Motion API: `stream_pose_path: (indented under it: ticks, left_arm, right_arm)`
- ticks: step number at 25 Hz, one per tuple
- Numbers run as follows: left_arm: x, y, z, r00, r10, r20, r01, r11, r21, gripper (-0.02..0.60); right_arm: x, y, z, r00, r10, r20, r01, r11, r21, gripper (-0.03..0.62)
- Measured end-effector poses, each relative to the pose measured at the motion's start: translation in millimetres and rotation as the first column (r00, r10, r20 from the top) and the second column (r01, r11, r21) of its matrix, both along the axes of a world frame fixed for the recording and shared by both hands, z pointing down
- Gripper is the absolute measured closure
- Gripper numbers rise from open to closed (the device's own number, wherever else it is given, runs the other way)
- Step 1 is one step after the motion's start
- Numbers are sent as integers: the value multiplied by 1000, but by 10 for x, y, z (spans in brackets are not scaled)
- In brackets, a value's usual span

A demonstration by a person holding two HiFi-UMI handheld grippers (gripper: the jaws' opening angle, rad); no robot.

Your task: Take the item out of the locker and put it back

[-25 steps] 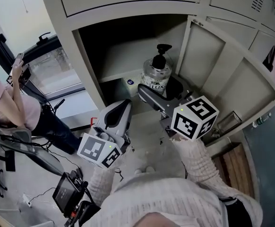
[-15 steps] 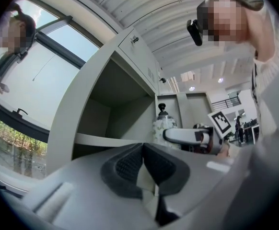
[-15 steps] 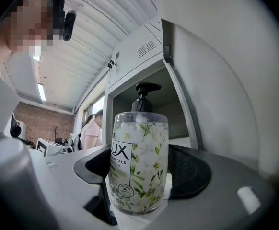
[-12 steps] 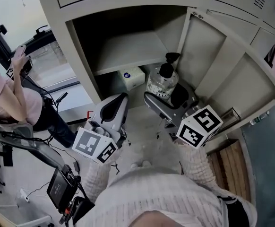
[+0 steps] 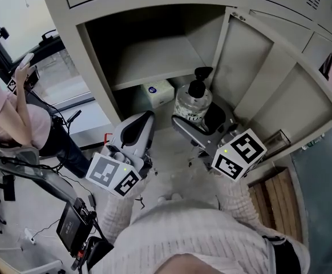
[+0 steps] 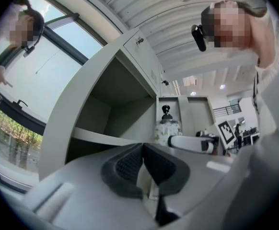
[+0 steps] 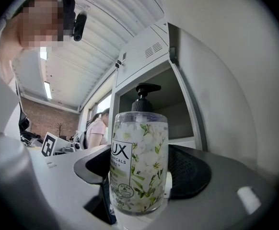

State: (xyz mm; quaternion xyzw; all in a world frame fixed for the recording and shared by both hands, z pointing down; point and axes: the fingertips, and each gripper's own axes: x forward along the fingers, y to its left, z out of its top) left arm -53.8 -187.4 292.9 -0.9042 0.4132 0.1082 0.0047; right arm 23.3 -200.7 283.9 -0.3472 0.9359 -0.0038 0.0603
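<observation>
soap bottle (image 5: 192,103) at locker (image 5: 95,67) mouth (between right gripper (image 7: 140,170) jaws), box (image 5: 158,93) left of it, under shelf (image 5: 154,61)

Our right gripper (image 5: 196,122) points into the locker (image 5: 95,67) mouth, jaws clamped on either side of the upright soap bottle (image 5: 191,103). Our left gripper (image 5: 145,117) sits just outside the locker's front edge, jaws pressed together, empty. Both forearms point toward the locker.

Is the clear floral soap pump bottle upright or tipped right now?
Upright: the clear floral soap pump bottle stands nozzle-up, clamped in the right gripper.
</observation>
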Motion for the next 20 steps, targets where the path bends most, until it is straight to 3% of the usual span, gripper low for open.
stream_pose_path:
  ticks: [20]
  left_arm:
    - [19, 31, 38, 1000, 19, 8, -19, 1000, 0, 574]
  right_arm:
    - [-36, -22, -78, 1000, -16, 24, 16, 1000, -3, 233]
